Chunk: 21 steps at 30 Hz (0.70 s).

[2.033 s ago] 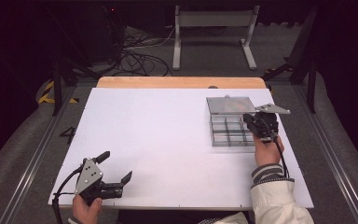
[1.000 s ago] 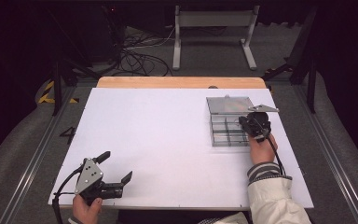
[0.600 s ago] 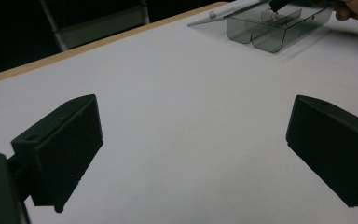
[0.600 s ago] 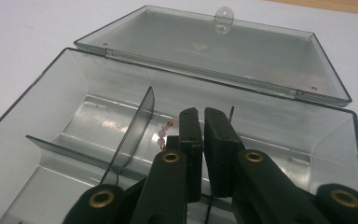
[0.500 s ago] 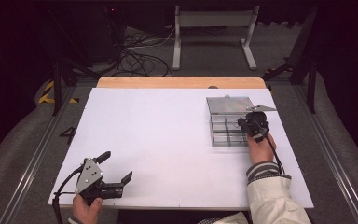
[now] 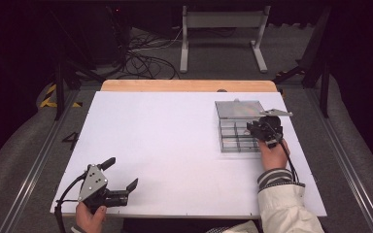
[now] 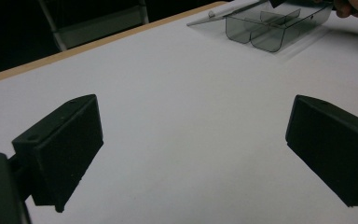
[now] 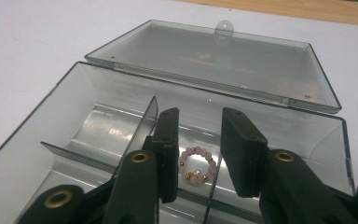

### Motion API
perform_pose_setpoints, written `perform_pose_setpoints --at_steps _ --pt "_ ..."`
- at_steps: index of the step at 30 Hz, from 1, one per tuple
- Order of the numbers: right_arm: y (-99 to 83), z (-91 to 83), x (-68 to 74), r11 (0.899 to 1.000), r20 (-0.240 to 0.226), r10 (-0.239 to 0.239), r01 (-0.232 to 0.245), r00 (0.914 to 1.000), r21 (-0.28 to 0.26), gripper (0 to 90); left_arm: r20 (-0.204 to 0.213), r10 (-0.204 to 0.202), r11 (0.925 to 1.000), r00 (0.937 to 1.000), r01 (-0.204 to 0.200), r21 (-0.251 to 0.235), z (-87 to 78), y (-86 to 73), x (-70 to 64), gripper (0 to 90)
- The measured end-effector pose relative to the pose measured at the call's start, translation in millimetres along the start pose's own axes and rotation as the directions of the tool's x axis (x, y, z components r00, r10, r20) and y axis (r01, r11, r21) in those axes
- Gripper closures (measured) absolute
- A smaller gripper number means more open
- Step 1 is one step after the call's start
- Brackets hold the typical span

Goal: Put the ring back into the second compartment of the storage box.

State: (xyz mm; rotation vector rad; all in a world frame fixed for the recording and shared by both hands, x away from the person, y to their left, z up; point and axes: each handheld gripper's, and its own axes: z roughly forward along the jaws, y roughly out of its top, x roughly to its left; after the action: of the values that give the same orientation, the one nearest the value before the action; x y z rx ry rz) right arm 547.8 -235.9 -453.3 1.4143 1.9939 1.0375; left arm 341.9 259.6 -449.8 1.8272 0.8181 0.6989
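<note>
High view: right gripper (image 6: pixel 260 129) over the clear compartment box (image 6: pixel 233 138) at table (image 6: pixel 165 145) right; left gripper (image 6: pixel 121 175) near front-left edge, jaws spread. Left gripper view: jaws wide apart, nothing between, box far off. Right gripper view: jaws parted inside box, pink bead ring (image 8: pixel 196 165) lying between them, ungripped; lid (image 8: pixel 223 60) flipped open behind.

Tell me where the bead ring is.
In the right gripper view, the pink bead ring lies inside the open clear box, between the right claw's parted jaws, beside a divider.
</note>
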Motion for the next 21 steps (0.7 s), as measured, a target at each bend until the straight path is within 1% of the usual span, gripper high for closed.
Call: perform_pose_setpoints --at_steps 1,3,4,5,9,10,11,15,19,21 --pt "0.3 -1.5 0.3 1.0 -0.002 0.003 -0.003 1.0 -0.001 63.8 0.0 -0.001 1.0 1.0 0.001 -0.001 0.0 0.0 -0.1 4.4" --pt "1.1 -5.4 1.2 1.0 -0.007 -0.008 0.008 0.9999 -0.007 57.6 0.001 -0.001 1.0 1.0 0.001 -0.001 0.0 0.1 -0.1 4.4" --pt "1.6 -7.5 1.8 1.0 -0.011 -0.014 0.014 0.9998 -0.014 53.1 0.001 -0.001 1.0 1.0 0.001 -0.001 0.0 0.1 -0.1 4.4" --pt "2.1 -9.9 2.5 1.0 -0.026 -0.018 0.018 0.9995 -0.019 49.4 0.001 -0.001 1.0 1.0 0.001 -0.001 0.0 0.1 -0.2 4.4" --pt "4.5 -21.2 5.3 0.998 -0.045 -0.036 0.033 0.9983 -0.06 41.4 0.001 -0.001 1.0 1.0 0.001 -0.002 0.0 0.2 -0.3 4.4" --pt "5.0 -24.5 6.0 0.997 -0.051 -0.036 0.032 0.998 -0.07 40.0 0.001 -0.001 1.0 1.0 0.001 -0.002 0.0 0.2 -0.2 4.4" --pt "5.5 -28.0 7.0 0.996 -0.047 -0.033 0.029 0.9983 -0.081 39.2 0.002 -0.001 1.0 1.0 0.001 -0.002 0.0 0.2 -0.3 4.4" --pt "7.2 -40.5 10.5 0.991 -0.062 -0.058 0.05 0.9964 -0.125 35.4 0.005 0.001 1.0 1.0 -0.001 0.0 0.1 0.4 -0.6 4.4" --pt "8.1 -49.8 14.8 0.987 -0.082 -0.086 0.073 0.993 -0.144 31.2 0.003 0.002 1.0 1.0 -0.002 -0.002 -0.2 0.4 -0.6 4.4" --pt "8.3 -53.6 16.1 0.985 -0.091 -0.091 0.076 0.9916 -0.157 29.9 0.003 0.001 1.0 1.0 -0.001 -0.002 -0.3 0.4 -0.4 4.4"
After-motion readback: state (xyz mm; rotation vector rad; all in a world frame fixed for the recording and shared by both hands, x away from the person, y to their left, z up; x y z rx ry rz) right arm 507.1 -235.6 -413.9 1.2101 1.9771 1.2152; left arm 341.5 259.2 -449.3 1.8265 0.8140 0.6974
